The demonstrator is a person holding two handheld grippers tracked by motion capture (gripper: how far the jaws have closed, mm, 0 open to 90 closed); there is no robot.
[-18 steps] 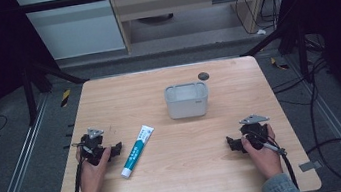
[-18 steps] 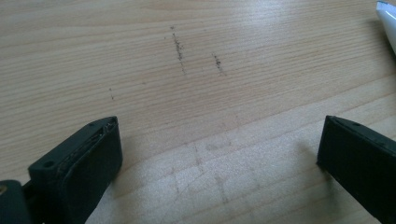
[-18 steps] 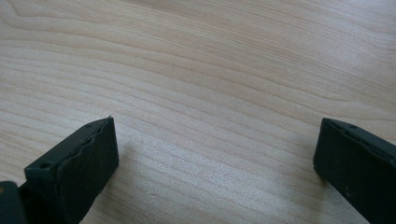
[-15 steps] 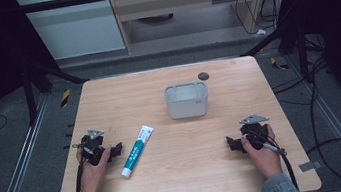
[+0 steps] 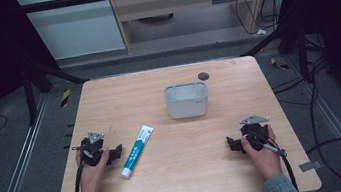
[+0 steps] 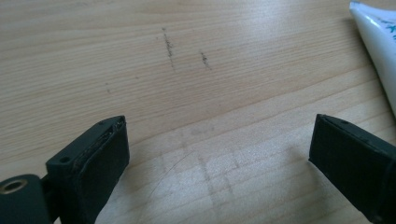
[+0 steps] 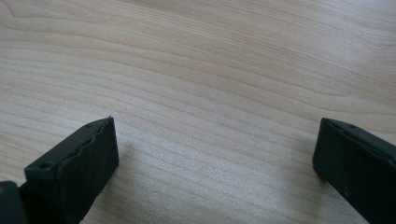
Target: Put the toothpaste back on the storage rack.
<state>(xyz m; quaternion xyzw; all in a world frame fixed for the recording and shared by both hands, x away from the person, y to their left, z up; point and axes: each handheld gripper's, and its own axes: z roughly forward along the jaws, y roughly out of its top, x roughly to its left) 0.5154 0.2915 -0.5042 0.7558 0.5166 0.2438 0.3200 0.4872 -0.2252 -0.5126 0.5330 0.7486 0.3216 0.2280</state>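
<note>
A white and teal toothpaste tube (image 5: 137,150) lies on the wooden table (image 5: 184,175), just right of my left gripper (image 5: 116,153). That gripper rests low on the table near its left front, held by a hand, jaws wide open with bare wood between them; the tube's edge (image 6: 376,42) shows at the upper right of the left gripper view. A grey rectangular bin (image 5: 187,100) stands at the table's middle back. My right gripper (image 5: 231,144) rests near the right front, its jaws spread wide over bare wood in the right gripper view, its gripper point (image 7: 215,158) on bare wood.
A small dark round disc (image 5: 203,75) lies behind the bin near the table's back edge. Cables (image 5: 311,106) trail over the floor on the right. Metal frame rails (image 5: 21,162) run along both sides of the table.
</note>
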